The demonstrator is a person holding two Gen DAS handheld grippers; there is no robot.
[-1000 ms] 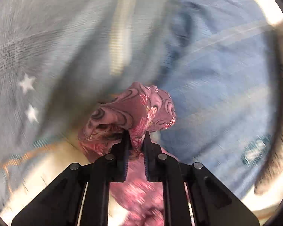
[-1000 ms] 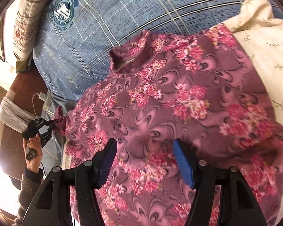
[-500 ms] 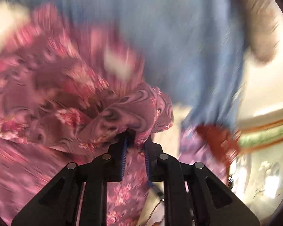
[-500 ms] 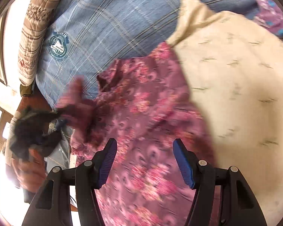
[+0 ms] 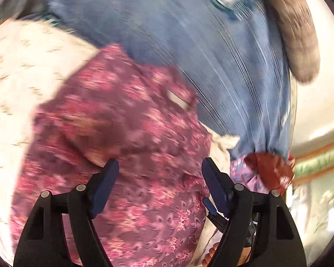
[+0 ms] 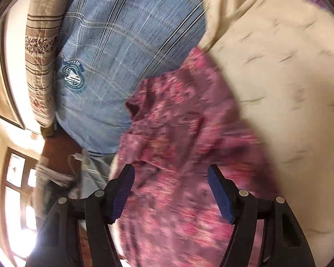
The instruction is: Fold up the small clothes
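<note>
Maroon pink-floral top (image 5: 131, 146) folded on cream cloth (image 6: 278, 71), both tools opening, nothing gripped

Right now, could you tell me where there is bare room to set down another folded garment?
The cream sheet right of the floral top lies bare. The blue checked pillow behind it is bare too. The middle is crowded by the top.
</note>
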